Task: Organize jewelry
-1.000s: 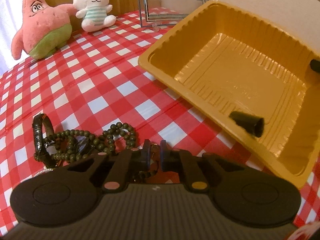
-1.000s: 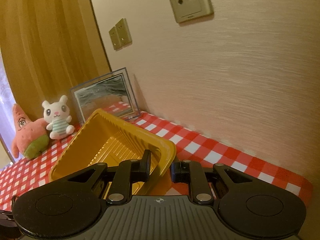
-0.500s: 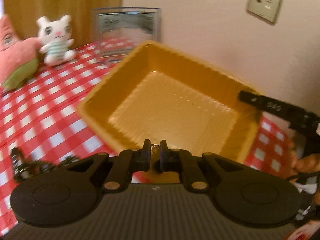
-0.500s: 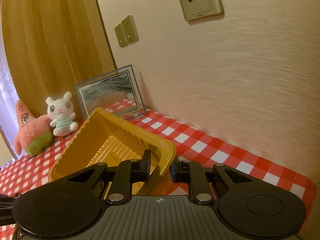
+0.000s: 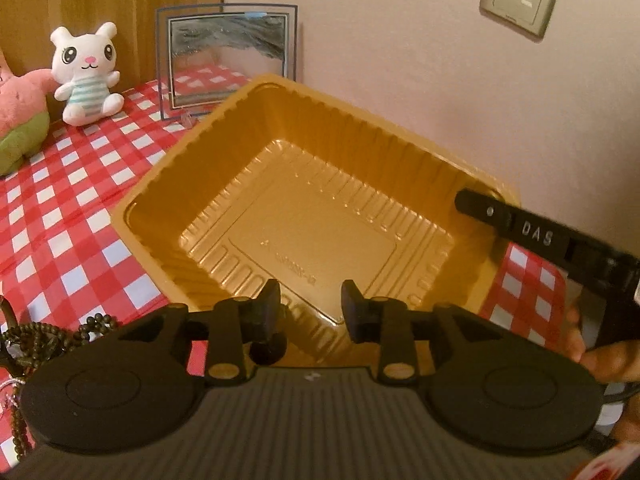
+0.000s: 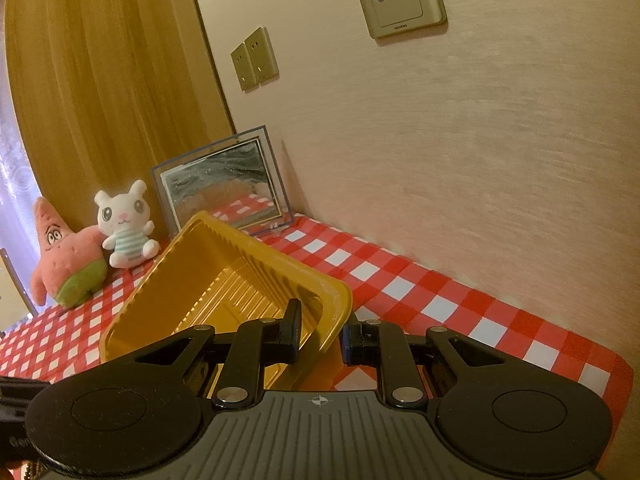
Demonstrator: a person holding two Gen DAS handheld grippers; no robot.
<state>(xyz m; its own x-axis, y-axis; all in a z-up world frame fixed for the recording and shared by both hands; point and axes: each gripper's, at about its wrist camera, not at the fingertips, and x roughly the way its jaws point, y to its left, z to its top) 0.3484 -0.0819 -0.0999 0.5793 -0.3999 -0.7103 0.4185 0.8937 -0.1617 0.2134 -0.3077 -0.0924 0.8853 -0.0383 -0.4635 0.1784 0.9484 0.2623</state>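
Risk first, nearest at the bottom centre of the left wrist view: left gripper hanging over the near edge of the gold plastic tray, jaws opening with nothing seen between them. Likely trouble for any small piece let go here: landing on the near rim or the checked tablecloth instead of inside, then rolling away. At the lower left of the same view, a tangle of dark prayer beads lying on the cloth, outside the tray. Probably apt to drag a neighbouring piece along if lifted by one loop. Further right, at the bottom centre of the right wrist view, right gripper clamped on the tray's corner rim, tilting the tray up on that side. Thin, ribbed plastic pinched at a single corner: liable to flex or slip free, and a sloped floor likely to send beads sliding to the low side. As for the container: one tray only, a single compartment, apparently empty in both views. Beyond it, toward the top of the frame, a glass picture frame and a white plush bunny, well apart from the work.
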